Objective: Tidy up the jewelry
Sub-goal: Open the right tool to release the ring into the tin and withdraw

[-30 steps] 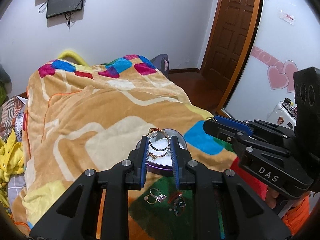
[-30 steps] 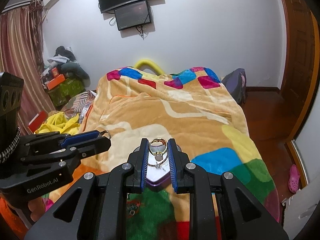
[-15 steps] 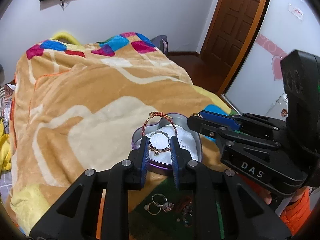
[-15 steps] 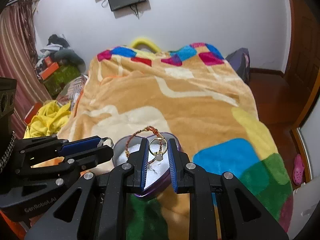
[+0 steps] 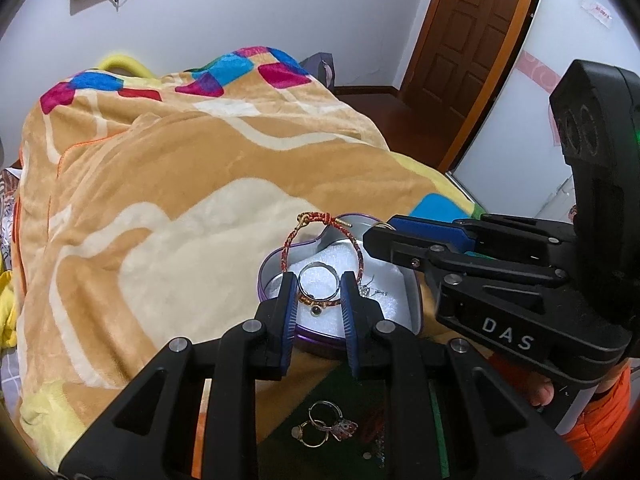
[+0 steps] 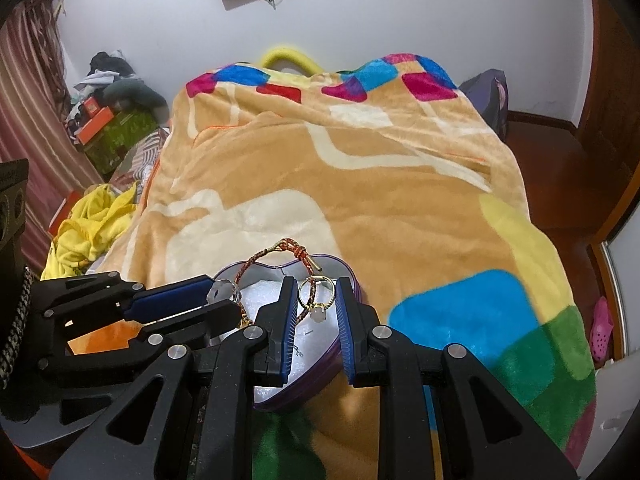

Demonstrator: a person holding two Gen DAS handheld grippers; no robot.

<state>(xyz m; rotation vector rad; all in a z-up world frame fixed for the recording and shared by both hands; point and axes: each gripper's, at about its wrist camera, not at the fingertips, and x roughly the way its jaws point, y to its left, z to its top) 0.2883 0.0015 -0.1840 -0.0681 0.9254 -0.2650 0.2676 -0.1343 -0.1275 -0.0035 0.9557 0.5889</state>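
Both claws hang over the heart-shaped tin [image 5: 404, 312] that sits on the bed's plush blanket [image 5: 168, 208], its purple rim showing and white foam lining inside.

The left claw [image 5: 319, 286] is clamped on a silver ring [image 5: 318, 282], its blue pads pressing on either side. A red braided bracelet [image 5: 325, 236] is threaded through that ring and arches up above the tin's far edge, its gold clasp at the top.

The right claw [image 6: 317, 300] is clamped on a gold ring [image 6: 318, 294] with a pale stone hanging at its lower edge; the same red cord appears to pass through this ring too. The two claws sit close side by side, tips angled down toward the foam.

On the green patch of blanket, just on the near side of the tin, lie several more rings and small pieces [image 5: 324, 428] in a loose cluster.
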